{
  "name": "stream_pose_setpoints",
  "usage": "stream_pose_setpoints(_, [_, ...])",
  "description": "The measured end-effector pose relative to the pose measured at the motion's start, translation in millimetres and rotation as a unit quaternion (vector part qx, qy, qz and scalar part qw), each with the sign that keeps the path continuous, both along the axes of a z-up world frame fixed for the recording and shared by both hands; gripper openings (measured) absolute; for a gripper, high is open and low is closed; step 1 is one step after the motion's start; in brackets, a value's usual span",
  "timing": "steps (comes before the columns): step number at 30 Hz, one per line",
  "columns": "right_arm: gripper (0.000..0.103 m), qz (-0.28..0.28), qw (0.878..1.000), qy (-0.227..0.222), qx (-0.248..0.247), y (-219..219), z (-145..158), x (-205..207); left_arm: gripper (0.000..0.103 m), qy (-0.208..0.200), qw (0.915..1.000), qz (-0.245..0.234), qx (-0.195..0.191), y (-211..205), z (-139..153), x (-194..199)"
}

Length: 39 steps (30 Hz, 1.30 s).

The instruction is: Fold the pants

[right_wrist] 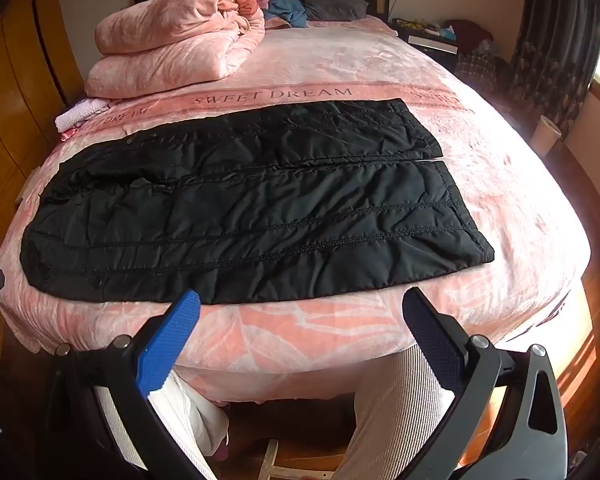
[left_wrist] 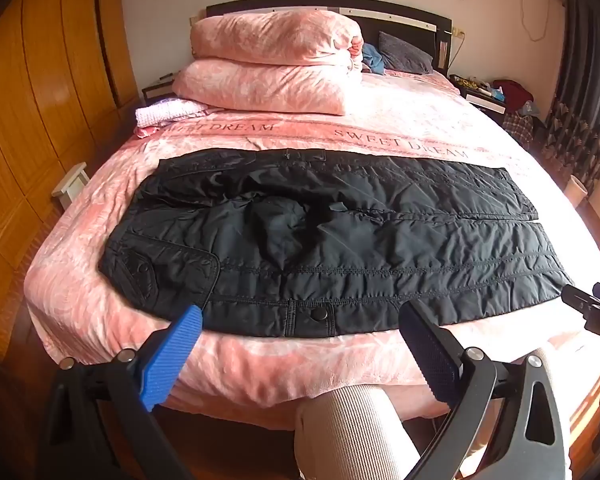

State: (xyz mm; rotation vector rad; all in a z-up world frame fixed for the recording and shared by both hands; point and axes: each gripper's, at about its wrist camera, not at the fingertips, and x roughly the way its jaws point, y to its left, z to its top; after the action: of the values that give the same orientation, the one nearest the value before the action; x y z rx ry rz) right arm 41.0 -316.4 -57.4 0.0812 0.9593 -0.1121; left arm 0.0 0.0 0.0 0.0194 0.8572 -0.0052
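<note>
From the left wrist, quilted black pants [left_wrist: 332, 236] are seen spread flat across the plush pink bed [left_wrist: 380, 120]; the left gripper [left_wrist: 300, 320] is held released. From the right wrist, the right gripper [right_wrist: 300, 312] is spread wide, apparently just short of the pants' near edge.

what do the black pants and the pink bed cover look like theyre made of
The black pants look like padded synthetic shell, perhaps nylon: faint sheen, crinkled puffy panels, stitched quilting lines. The pink bed cover looks like plush fleece or velvet, judging by its soft matte nap with brushed light-and-dark streaks.
</note>
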Motion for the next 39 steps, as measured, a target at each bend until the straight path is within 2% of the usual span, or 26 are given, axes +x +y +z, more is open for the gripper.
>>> stream_pose_setpoints(15, [0.101,0.0,1.0,0.003,0.002,-8.2,-1.5,-0.6,0.099,0.003,1.0,-0.001,-0.001,0.0,-0.2,0.2])
stream_pose_setpoints(39, [0.101,0.003,1.0,0.004,-0.008,3.2,-1.0,5.1,0.099,0.001,1.0,0.0,0.005,-2.3,2.1,0.3])
